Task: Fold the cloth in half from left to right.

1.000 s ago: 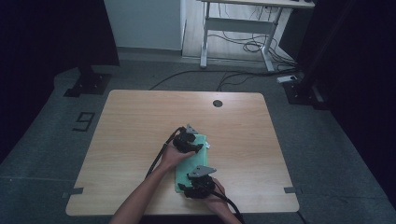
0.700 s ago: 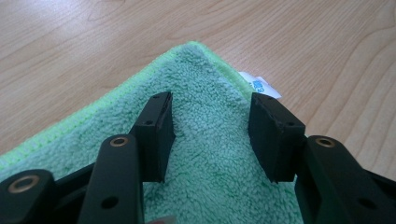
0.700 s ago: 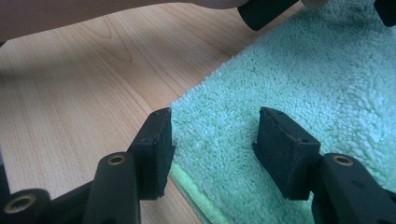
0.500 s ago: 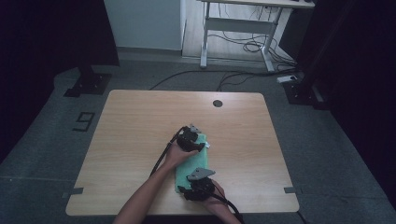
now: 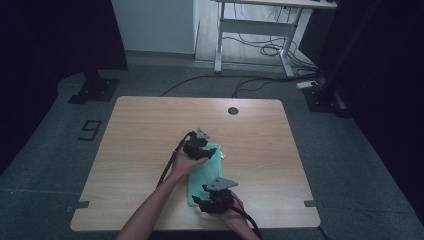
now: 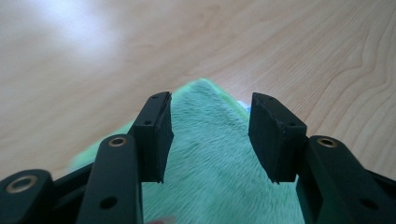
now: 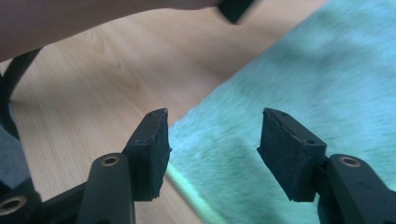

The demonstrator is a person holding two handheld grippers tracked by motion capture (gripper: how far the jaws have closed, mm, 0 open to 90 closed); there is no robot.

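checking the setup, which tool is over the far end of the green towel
The left tool: it hovers open over the towel's far end, by the white tag. The right tool sits at the near edge, closest to the person.

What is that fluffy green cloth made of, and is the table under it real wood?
The folded green cloth looks like a soft plush fabric, perhaps microfibre or fleece: its surface shows a short fuzzy nap and no weave. The light rectangular table has a smooth matt top with printed-looking grain lines, so it is likely a wood-pattern laminate, though real veneer cannot be ruled out.
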